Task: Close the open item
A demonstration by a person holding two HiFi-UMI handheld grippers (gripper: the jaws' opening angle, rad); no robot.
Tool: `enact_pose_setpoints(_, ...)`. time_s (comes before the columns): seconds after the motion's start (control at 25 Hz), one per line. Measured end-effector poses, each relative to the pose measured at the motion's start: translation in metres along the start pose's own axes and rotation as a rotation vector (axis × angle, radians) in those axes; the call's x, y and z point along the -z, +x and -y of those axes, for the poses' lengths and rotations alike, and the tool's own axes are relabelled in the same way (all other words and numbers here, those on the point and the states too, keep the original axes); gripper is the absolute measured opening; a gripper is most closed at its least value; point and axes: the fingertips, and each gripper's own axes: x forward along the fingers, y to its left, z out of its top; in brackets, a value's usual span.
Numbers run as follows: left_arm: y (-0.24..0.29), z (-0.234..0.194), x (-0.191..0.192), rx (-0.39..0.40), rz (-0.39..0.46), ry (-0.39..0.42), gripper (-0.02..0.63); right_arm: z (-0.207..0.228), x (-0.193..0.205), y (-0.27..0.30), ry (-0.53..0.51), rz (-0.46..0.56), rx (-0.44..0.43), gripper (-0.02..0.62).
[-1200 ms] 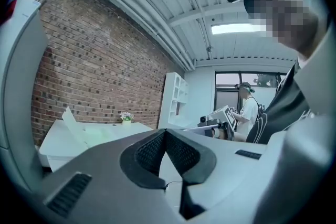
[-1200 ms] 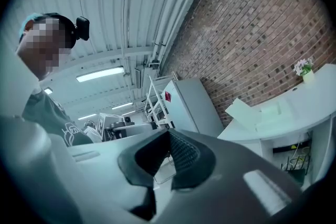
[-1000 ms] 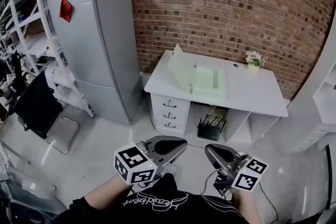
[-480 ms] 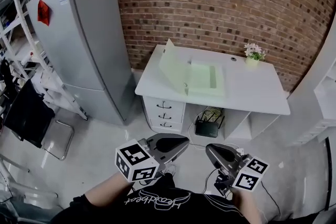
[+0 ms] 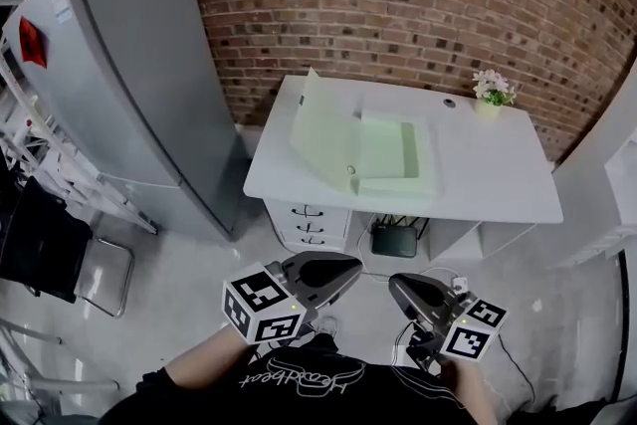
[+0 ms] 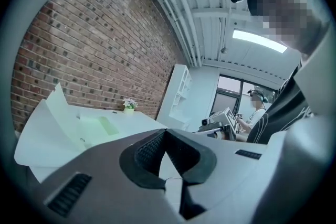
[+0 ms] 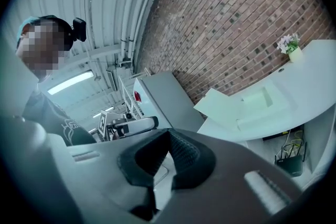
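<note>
A pale green box file [image 5: 370, 154] lies open on the white desk [image 5: 488, 189], its lid [image 5: 323, 136] standing up at the left. The same file shows in the left gripper view [image 6: 94, 126] and the right gripper view [image 7: 252, 105]. Both grippers are held low in front of the person's body, well short of the desk. My left gripper [image 5: 348, 267] [image 6: 165, 131] is shut with nothing in it. My right gripper [image 5: 396, 285] [image 7: 168, 132] is shut too, and holds nothing.
A grey fridge [image 5: 129, 85] stands left of the desk against the brick wall. On the desk's far right corner is a small flower pot [image 5: 491, 95]. Under the desk are drawers [image 5: 304, 224] and a black router [image 5: 388, 241]. A black chair [image 5: 40, 254] is at far left.
The head view has shifted toward the desk, which now sits nearer and more central; the fridge slid left. Both grippers stay shut in the same pose.
</note>
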Motion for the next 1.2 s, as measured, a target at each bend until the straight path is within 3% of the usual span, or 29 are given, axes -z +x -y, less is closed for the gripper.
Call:
enact_pose_setpoints(0.28,0.003,-0.067,-0.019,0.021,0.019,-0.049,0.002,0.029,-0.022,0.05,0.006,-0.023,0.036,0.003)
enact_pose_setpoints(0.48,0.0,-0.1,-0.032,0.033,0.025,-0.034,0.002,0.042,-0.041,0.076,-0.019,-0.013,0.058,0.003)
enact_pose_setpoints(0.88,-0.008,-0.137,-0.054,0.036,0.057,-0.025,0.002,0.053,-0.066,0.092,-0.052,0.029,0.099,0.004)
enact_pose_setpoints(1.2,-0.013,-0.16,-0.059,-0.016,0.075,-0.024,0.002,0.071,-0.073,0.091,-0.044,0.034,0.11,0.003)
